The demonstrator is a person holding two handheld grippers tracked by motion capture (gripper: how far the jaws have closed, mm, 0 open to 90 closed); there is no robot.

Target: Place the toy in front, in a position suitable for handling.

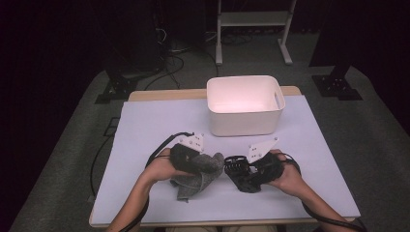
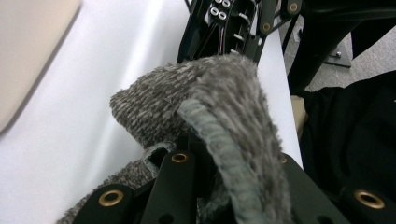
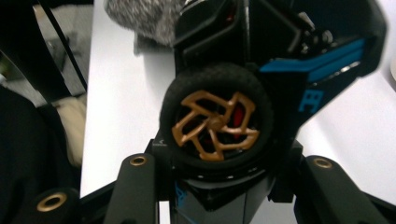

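A grey fuzzy cloth point(image 1: 197, 181) lies bunched on the white table cover in front of the person. My left gripper point(image 1: 209, 166) is shut on it; in the left gripper view a fold of the cloth point(image 2: 210, 102) rises between the black jaws of the left gripper point(image 2: 224, 156). Just to its right, my right gripper point(image 1: 243, 173) is shut on a black toy car point(image 1: 237, 166). In the right gripper view the toy car point(image 3: 280, 56), with blue trim and a gold-spoked wheel point(image 3: 215, 123), sits between the jaws of the right gripper point(image 3: 219, 163). Car and cloth nearly touch.
A white plastic bin point(image 1: 244, 123) with a handle slot stands at the back of the table, behind both hands; its corner point(image 2: 28, 46) appears in the left gripper view. The white table cover point(image 1: 145, 125) spreads to the left and right. Cables trail from both grippers.
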